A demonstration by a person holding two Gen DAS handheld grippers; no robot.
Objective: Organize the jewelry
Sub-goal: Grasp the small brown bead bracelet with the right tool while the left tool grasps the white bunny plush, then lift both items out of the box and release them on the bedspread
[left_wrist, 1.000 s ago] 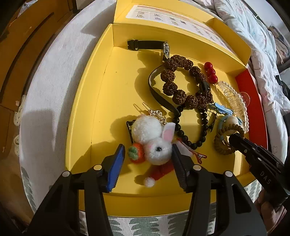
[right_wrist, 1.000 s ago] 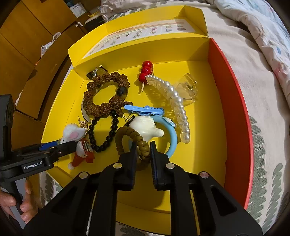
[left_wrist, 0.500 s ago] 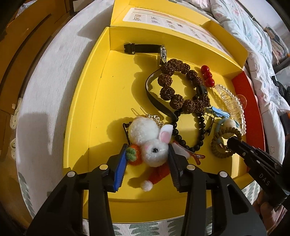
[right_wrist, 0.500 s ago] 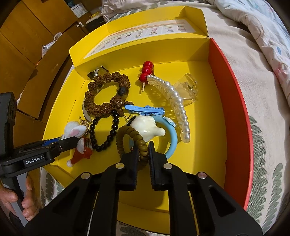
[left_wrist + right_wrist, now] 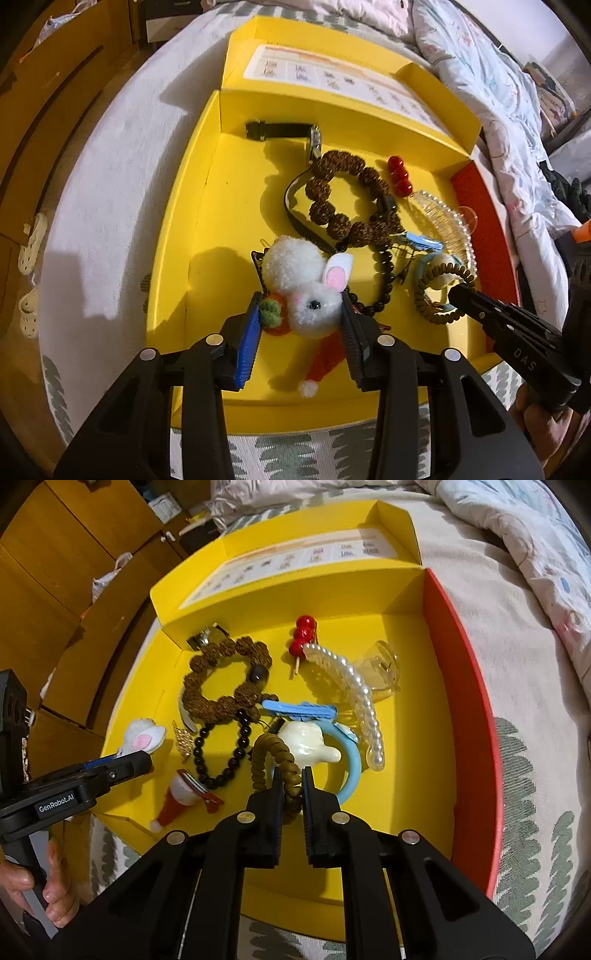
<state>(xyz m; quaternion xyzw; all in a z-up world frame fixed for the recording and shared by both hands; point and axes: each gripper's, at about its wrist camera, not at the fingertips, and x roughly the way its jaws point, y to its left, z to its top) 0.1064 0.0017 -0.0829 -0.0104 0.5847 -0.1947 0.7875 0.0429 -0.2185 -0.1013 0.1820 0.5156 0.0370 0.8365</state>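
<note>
A yellow box (image 5: pixel 192 206) on the bed holds the jewelry. My left gripper (image 5: pixel 301 306) is shut on a white pompom rabbit hair clip (image 5: pixel 291 264), one pad on its orange carrot and the other on the rabbit's head. In the right wrist view the rabbit (image 5: pixel 142 736) peeks out behind the left gripper (image 5: pixel 144 760). My right gripper (image 5: pixel 292 779) is shut on a brown coil hair tie (image 5: pixel 264 755), whose ring stands up from the box floor. The same coil hair tie (image 5: pixel 421 299) and right gripper (image 5: pixel 456 291) appear at the right of the left wrist view.
Also in the box lie a brown seed bracelet (image 5: pixel 321 192), a black bead bracelet (image 5: pixel 386 280), a watch (image 5: pixel 288 130), red berries (image 5: pixel 399 175), a pearl claw clip (image 5: pixel 354 686), a blue clip (image 5: pixel 299 710), a blue bangle (image 5: pixel 352 771) and a Santa hat clip (image 5: pixel 177 801). Bedding surrounds the box.
The left jaws have closed in from either side until the pads meet the rabbit clip. The right jaws have tightened slightly on the coil hair tie. Neither hand has shifted much.
</note>
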